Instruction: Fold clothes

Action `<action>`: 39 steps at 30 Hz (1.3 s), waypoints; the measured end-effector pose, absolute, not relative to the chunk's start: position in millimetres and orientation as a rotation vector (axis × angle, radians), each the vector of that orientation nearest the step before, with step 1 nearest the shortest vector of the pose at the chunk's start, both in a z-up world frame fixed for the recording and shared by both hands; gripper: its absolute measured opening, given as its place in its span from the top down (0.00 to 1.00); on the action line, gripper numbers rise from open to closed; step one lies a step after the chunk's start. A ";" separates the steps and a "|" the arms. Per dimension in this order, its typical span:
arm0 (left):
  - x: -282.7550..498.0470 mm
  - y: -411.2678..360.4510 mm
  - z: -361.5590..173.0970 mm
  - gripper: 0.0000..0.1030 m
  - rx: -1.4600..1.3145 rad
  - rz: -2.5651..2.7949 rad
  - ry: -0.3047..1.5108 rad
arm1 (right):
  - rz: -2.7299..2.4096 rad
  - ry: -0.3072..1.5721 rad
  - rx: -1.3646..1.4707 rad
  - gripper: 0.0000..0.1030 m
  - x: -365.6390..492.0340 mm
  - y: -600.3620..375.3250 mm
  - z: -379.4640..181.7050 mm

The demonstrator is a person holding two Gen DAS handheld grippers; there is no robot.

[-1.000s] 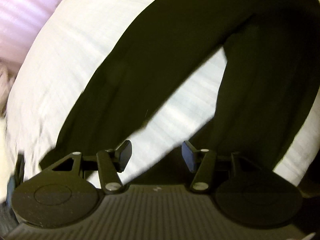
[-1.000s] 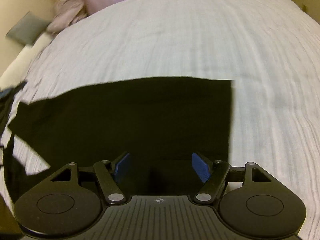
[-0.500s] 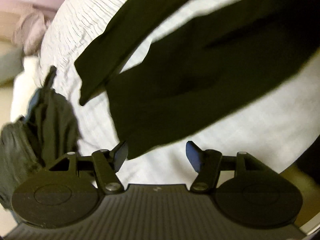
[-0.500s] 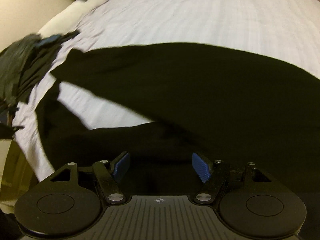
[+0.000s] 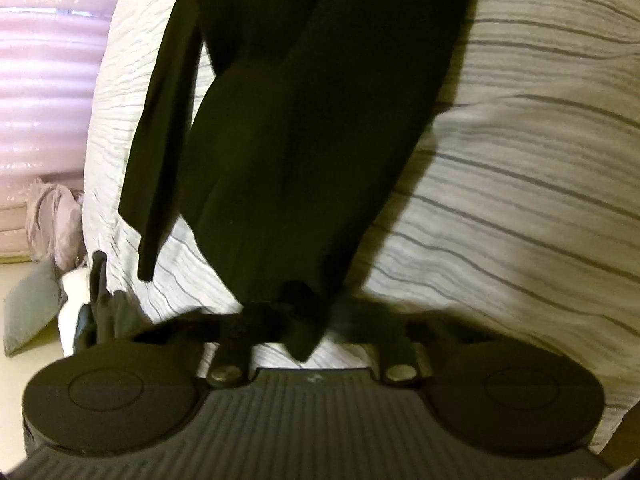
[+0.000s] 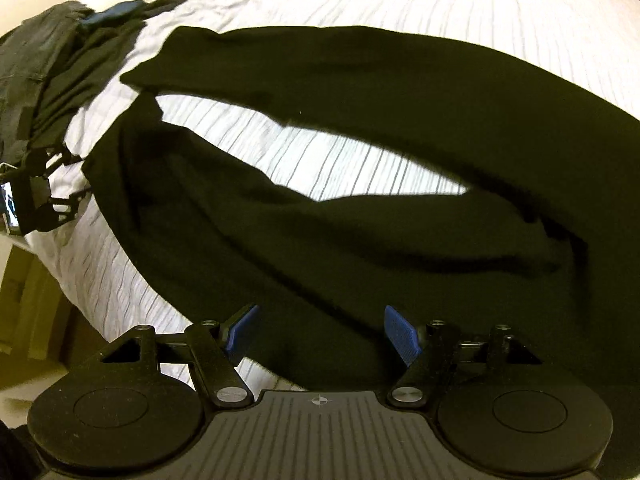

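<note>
Black trousers lie spread on the striped white bed, both legs stretching left with a gap of sheet between them. My right gripper is open, its blue pads just above the waist end of the trousers. In the left wrist view one trouser leg runs up from my left gripper, which looks closed on the leg's hem. That gripper also shows small at the left edge of the right wrist view.
A pile of dark clothes lies at the bed's far left corner. A grey pillow and a pinkish garment lie off the bed's edge. The bed sheet extends right.
My left gripper has swung to the end of a trouser leg and closed on its hem. My right gripper has stayed open over the waist while the view shifted left.
</note>
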State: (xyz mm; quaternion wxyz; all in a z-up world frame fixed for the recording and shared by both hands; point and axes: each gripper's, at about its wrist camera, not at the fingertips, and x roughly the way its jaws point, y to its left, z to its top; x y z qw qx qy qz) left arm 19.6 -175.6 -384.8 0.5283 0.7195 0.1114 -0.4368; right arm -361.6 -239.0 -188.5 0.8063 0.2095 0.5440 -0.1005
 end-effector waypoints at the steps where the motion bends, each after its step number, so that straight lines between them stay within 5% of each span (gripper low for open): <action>1: 22.3 -174.9 -376.2 0.98 1.694 -1.030 0.285 | -0.231 1.167 0.452 0.30 -363.4 -236.4 -186.5; 7: 10.7 -142.9 -307.3 0.98 1.626 -0.924 0.414 | -0.320 1.158 0.472 0.30 -379.3 -228.0 -168.0; 15: -25.7 -110.9 -324.8 0.98 1.641 -0.980 0.654 | -0.440 1.137 0.611 0.30 -393.7 -234.2 -173.7; 26: -17.0 -97.0 -284.1 0.79 1.552 -0.961 0.789 | -0.784 1.014 0.847 0.30 -470.0 -265.3 -177.6; 39: -63.3 -273.8 -259.6 0.73 1.413 -1.154 0.568 | -1.033 0.823 0.864 0.30 -577.7 -352.6 -159.8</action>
